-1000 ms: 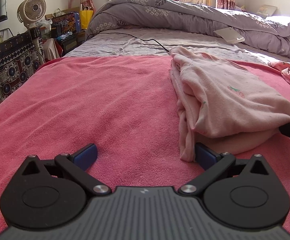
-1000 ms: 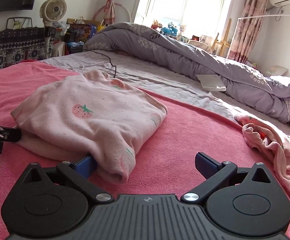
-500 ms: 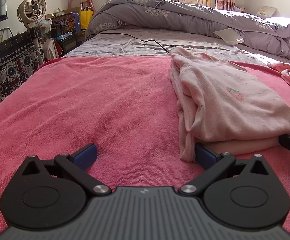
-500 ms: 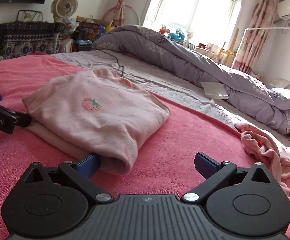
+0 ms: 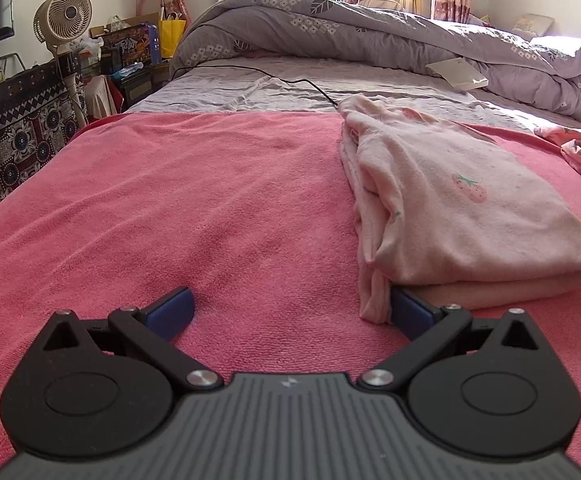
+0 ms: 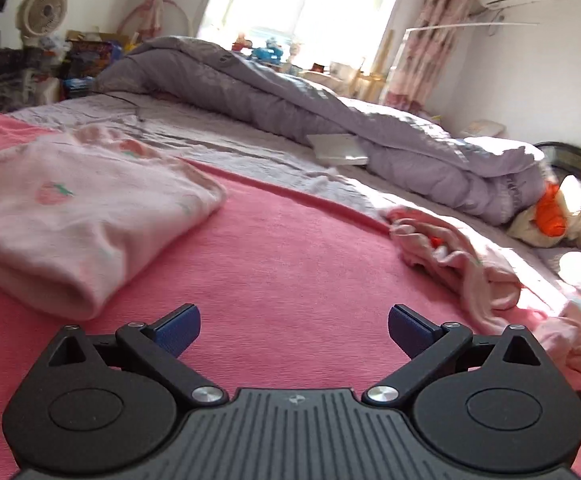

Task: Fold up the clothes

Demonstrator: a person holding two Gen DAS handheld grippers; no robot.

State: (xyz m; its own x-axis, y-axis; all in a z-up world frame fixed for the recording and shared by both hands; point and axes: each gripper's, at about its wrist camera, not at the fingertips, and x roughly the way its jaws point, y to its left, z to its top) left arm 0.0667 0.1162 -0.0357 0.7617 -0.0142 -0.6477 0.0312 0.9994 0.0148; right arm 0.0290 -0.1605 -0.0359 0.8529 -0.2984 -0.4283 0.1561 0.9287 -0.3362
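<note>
I read both grippers as spread wide and empty — left gripper (image 5: 290, 312) tucked against the folded pink garment (image 5: 462, 216), right gripper (image 6: 293, 330) over bare pink blanket (image 6: 290, 256).

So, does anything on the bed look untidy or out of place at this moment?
Yes. The crumpled pink garment lies in a loose heap at the far right edge of the pink blanket, not yet folded. The folded strawberry garment looks mostly neat, though its left edge shows uneven layers. Both grippers are open and hold nothing.
</note>
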